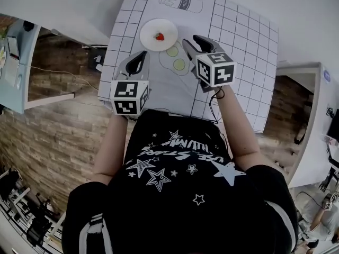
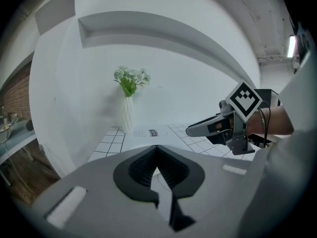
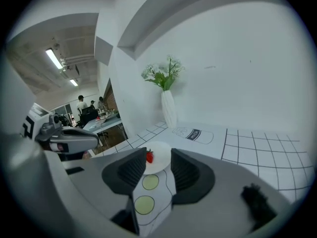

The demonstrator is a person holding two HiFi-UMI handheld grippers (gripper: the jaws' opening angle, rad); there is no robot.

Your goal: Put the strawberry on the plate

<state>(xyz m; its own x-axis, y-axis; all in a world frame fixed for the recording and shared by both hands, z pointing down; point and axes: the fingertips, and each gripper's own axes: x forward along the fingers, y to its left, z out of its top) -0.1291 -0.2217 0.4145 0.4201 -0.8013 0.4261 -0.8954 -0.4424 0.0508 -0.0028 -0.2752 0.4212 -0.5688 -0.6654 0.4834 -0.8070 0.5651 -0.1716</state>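
Note:
A small red strawberry (image 1: 159, 36) lies on a white plate (image 1: 151, 29) at the far side of the gridded mat. In the right gripper view the strawberry (image 3: 149, 157) and plate (image 3: 162, 162) show through the gap between the jaws, well beyond the tips. My right gripper (image 1: 192, 40) is open and empty, hovering just right of the plate. Below and left of the plate, my left gripper (image 1: 141, 56) has its tips meeting, shut on nothing. In its own view the left gripper (image 2: 157, 148) points toward the wall; the plate is hidden there.
A white vase of flowers (image 2: 128, 114) stands at the mat's far edge by the wall. The mat carries a printed bottle outline (image 1: 180, 3) and two green circles (image 1: 176, 57). The table edge (image 1: 106, 73) drops off at the left; people stand far off in the room (image 3: 81, 103).

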